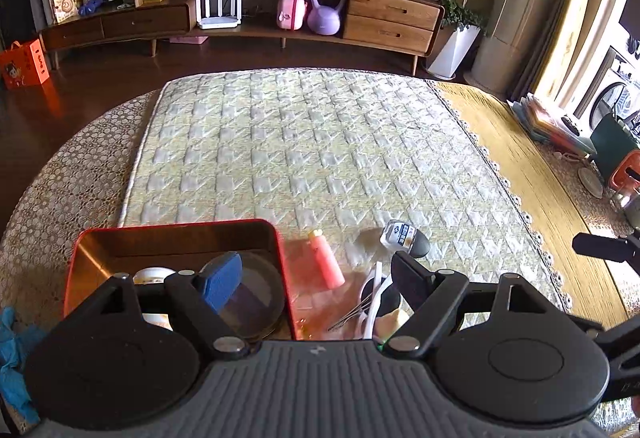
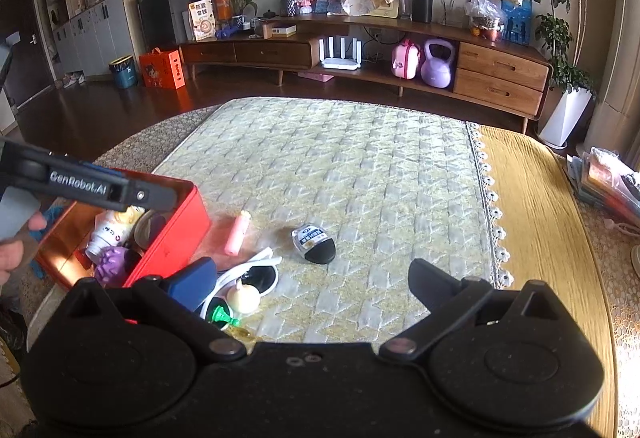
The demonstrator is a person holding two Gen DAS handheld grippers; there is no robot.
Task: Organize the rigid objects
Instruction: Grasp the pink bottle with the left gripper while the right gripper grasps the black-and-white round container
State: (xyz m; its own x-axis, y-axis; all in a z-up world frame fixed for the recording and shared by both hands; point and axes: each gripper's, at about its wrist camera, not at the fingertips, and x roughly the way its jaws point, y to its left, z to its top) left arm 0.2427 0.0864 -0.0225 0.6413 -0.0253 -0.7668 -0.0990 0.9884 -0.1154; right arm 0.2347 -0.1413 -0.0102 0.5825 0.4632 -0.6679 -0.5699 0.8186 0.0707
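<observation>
My left gripper (image 1: 312, 280) hangs with jaws spread wide and empty over the right wall of the red metal box (image 1: 280, 262), which sits at the near left of the desk on the quilted yellow mat (image 1: 320, 142). The pink plastic tube (image 1: 326, 258) lies just right of the box, between those jaws. My right gripper (image 2: 308, 278) is also wide apart, holding nothing; the white-framed sunglasses (image 2: 256, 272) lie by its left finger, the clear-and-black capsule-shaped case (image 2: 314, 244) just beyond.
</observation>
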